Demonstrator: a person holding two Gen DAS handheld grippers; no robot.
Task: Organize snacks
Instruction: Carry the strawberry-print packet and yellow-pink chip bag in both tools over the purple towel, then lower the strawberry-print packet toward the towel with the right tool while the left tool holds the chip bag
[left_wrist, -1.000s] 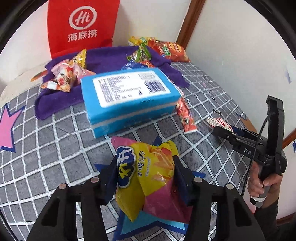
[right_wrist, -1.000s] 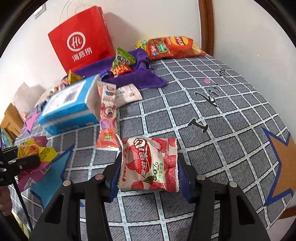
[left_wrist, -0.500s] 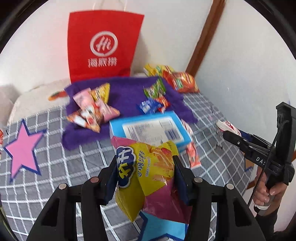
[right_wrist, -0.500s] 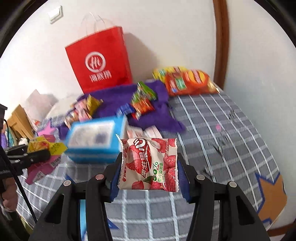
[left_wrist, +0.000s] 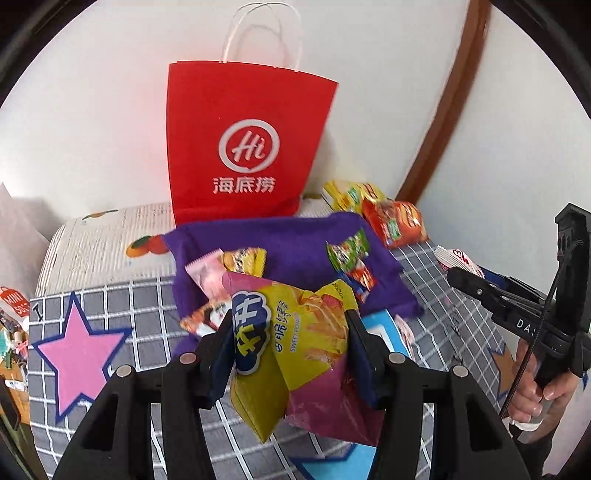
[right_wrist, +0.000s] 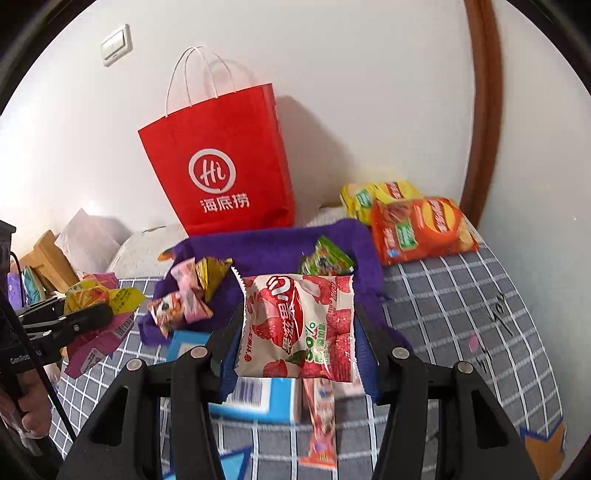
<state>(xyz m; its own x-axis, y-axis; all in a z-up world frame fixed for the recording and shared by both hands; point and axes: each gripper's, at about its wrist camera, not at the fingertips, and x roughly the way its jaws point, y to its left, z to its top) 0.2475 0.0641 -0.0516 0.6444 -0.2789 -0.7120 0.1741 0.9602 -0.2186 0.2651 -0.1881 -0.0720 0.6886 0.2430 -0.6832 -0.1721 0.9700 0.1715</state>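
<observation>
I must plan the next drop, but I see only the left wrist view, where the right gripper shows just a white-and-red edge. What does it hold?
Observer: The right gripper is shut on a white-and-red strawberry packet, its printed face toward the camera.
Operator: Which loose snack lies by the blue box?
Observer: A long red stick snack lies on the checked cover, just right of the blue box.
</observation>
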